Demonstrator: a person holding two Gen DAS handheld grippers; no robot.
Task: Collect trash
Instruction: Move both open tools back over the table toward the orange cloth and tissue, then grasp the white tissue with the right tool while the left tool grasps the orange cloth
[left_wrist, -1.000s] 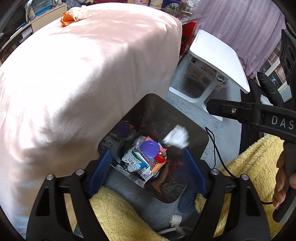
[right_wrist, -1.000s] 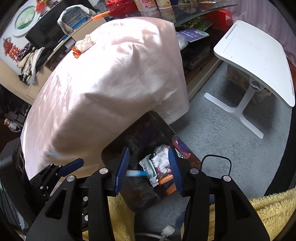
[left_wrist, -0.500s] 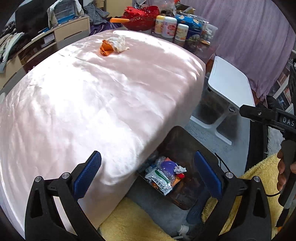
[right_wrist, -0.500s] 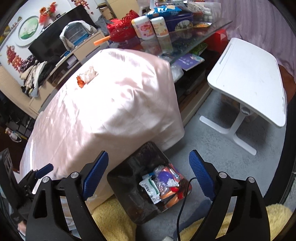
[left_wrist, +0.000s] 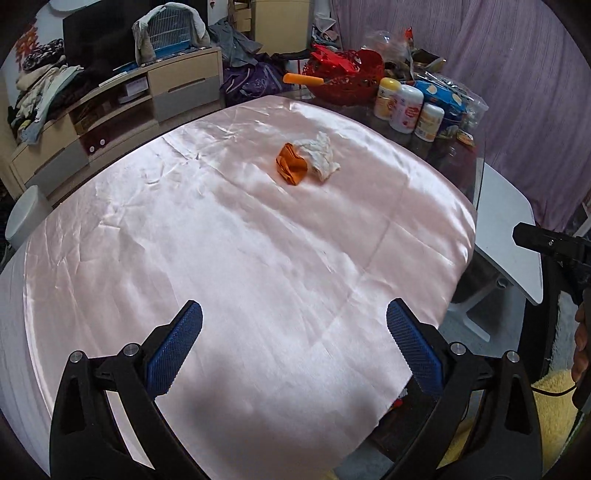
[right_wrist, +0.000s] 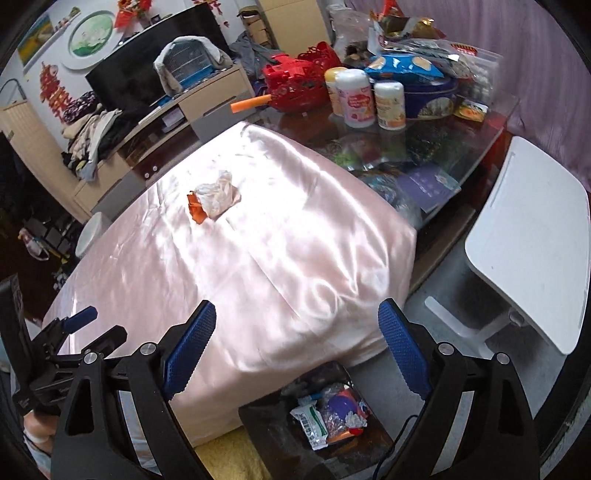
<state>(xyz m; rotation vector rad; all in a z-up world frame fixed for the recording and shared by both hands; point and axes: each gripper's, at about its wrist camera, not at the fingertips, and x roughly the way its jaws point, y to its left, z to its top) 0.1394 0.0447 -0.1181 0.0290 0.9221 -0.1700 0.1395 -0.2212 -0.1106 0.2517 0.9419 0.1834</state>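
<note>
On the pink satin cloth (left_wrist: 258, 240) lie an orange crumpled wrapper (left_wrist: 291, 167) and, touching it on the right, a crumpled white tissue (left_wrist: 320, 157); both also show in the right wrist view, the wrapper (right_wrist: 195, 209) left of the tissue (right_wrist: 218, 195). My left gripper (left_wrist: 293, 341) hangs open above the near part of the cloth, nothing between its blue pads. My right gripper (right_wrist: 297, 349) is open and empty over the cloth's near corner. Below it on the floor stands a dark trash bin (right_wrist: 266, 424) holding several wrappers and a purple lid.
Beyond the cloth, a glass table (right_wrist: 436, 147) is crowded with white jars (right_wrist: 356, 98), snack bags and a red basket (left_wrist: 343, 74). A white side table (right_wrist: 532, 236) stands to the right. Yellow fluffy rug (left_wrist: 554, 402) lies near. A TV cabinet (left_wrist: 110, 110) lines the far wall.
Both grippers rose from the bin and tilted up toward the tabletop. Their jaws opened wider. A white scrap seen over the bin earlier now lies in it.
</note>
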